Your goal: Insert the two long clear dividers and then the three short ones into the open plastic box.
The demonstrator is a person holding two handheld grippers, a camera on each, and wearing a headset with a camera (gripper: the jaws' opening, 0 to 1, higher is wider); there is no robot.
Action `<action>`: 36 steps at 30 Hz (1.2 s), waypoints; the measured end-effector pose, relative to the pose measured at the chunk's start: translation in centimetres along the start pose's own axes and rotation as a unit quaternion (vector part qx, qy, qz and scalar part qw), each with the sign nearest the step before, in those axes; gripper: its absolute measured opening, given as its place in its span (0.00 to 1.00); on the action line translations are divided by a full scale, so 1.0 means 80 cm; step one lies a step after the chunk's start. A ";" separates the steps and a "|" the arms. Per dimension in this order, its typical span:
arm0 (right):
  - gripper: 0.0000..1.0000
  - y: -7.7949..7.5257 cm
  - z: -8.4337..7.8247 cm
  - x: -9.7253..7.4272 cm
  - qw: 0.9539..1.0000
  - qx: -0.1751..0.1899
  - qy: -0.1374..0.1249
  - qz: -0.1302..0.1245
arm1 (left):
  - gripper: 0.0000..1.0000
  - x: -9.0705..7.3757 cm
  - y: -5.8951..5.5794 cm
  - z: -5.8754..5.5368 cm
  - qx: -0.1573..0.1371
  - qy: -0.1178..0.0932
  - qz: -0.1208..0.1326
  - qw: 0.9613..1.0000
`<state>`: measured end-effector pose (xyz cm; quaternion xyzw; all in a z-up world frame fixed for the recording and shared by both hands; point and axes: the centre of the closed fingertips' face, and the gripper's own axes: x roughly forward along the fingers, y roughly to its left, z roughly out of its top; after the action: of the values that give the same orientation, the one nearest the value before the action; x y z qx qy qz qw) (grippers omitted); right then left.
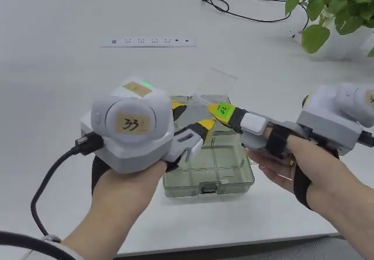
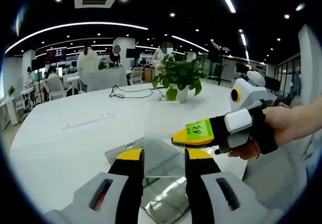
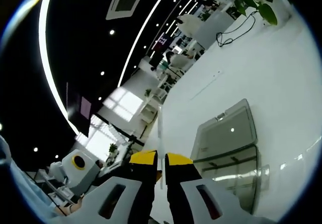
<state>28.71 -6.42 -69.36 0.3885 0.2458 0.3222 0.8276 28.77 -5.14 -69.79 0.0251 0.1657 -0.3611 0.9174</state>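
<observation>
My right gripper [image 1: 221, 111] is shut on a clear divider [image 1: 217, 86], held upright above the open plastic box [image 1: 234, 181]. In the right gripper view the divider [image 3: 160, 128] runs edge-on up from the closed yellow tips [image 3: 161, 159]. My left gripper [image 1: 191, 117] is open just left of it. In the left gripper view the clear divider [image 2: 162, 133] stands in the wide gap between my tips [image 2: 164, 156], and the right gripper [image 2: 193, 132] pinches its right edge. The box [image 3: 236, 171] lies on the table with its lid [image 3: 226, 131] folded back.
A white power strip [image 1: 149, 41] lies farther back on the white table. A potted plant [image 1: 336, 9] and a black cable [image 1: 234, 6] sit at the far right. The table's front edge [image 1: 234, 242] runs just below the box.
</observation>
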 end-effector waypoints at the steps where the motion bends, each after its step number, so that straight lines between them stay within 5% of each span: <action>1: 0.07 0.000 -0.001 0.000 1.000 0.001 0.001 0.000 | 0.30 0.000 0.000 0.000 0.000 0.000 0.000 1.000; 15: 0.06 0.004 0.006 0.000 1.000 0.009 -0.003 0.005 | 0.27 0.002 -0.005 0.001 0.018 -0.002 -0.011 1.000; 28: 0.06 -0.005 0.007 -0.003 1.000 0.008 0.002 -0.008 | 0.55 -0.001 -0.008 0.003 0.022 -0.010 -0.022 0.999; 36: 0.06 -0.009 0.002 -0.012 1.000 -0.001 0.021 -0.019 | 0.69 -0.015 -0.004 -0.009 0.022 0.007 -0.019 1.000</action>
<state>28.41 -7.53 -69.66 0.3760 0.2697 0.3145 0.8289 27.50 -4.49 -70.03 0.0451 0.1645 -0.3821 0.9083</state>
